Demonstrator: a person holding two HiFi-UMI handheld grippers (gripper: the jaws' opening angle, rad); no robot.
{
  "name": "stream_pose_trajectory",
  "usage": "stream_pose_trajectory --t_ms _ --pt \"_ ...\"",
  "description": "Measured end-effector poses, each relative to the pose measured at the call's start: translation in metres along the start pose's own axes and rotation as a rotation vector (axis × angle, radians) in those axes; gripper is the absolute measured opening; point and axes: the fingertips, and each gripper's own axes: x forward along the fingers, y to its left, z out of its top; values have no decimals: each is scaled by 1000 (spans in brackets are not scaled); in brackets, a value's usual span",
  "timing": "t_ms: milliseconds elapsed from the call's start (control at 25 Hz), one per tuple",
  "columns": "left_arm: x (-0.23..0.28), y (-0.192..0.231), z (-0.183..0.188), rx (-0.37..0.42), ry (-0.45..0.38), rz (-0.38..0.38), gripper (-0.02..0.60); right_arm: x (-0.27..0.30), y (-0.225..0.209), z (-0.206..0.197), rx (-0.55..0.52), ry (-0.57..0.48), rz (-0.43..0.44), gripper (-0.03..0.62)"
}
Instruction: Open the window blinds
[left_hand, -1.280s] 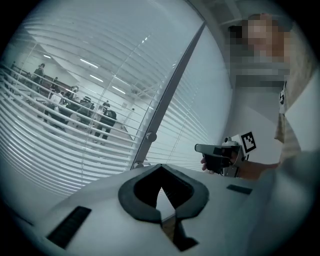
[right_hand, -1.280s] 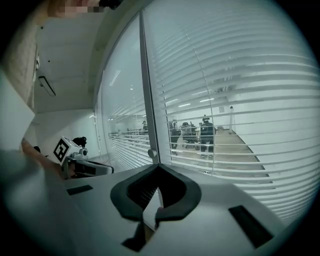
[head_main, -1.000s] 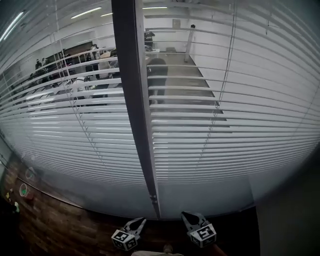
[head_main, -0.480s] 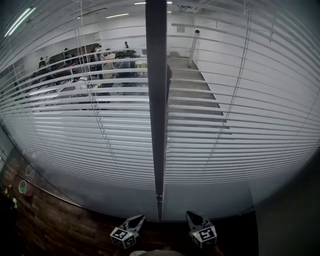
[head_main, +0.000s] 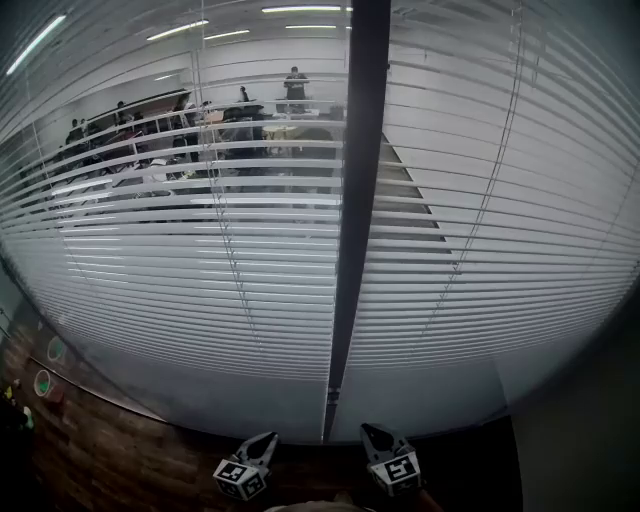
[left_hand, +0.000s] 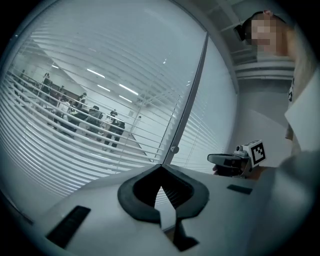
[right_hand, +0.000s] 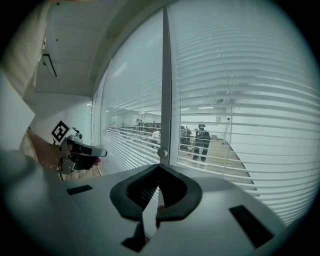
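Observation:
White slatted blinds hang behind glass in two panels, left and right, split by a dark upright mullion. The slats are tilted partly open, and people in the room beyond show through the left panel. Thin ladder cords run down the slats. My left gripper and right gripper are low in the head view, either side of the mullion's foot and short of the glass. The left gripper is shut on nothing. So is the right gripper. A small round knob sits on the mullion.
A dark wooden floor runs along the window's foot. Small coloured objects lie at the far left. A plain grey wall closes the right side. A frosted band lies under the blinds.
The mullion has slid from left of centre to right of centre in the head view, as the view shifts left along the window. Both grippers stay low in the picture, still shut.

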Motion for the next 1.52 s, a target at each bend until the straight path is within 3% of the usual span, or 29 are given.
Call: stream_pose_trajectory --t_ms 320,480,680,920,1400,1520 --pt "21 21 -29 36 29 -2 11 10 -5 -25 55 11 -4 3" --pt "9 29 -46 28 34 -9 11 12 15 -41 61 29 -2 3" --pt "13 28 -36 -12 29 -23 11 17 19 -39 30 73 17 3" --pt "16 14 -17 40 28 -35 11 9 17 -35 1 110 32 3" --pt "20 -31 -19 28 38 -55 11 -16 -5 -38 -32 152 47 3" --pt "8 -41 -15 50 39 -62 11 -27 3 -19 -35 133 63 3"
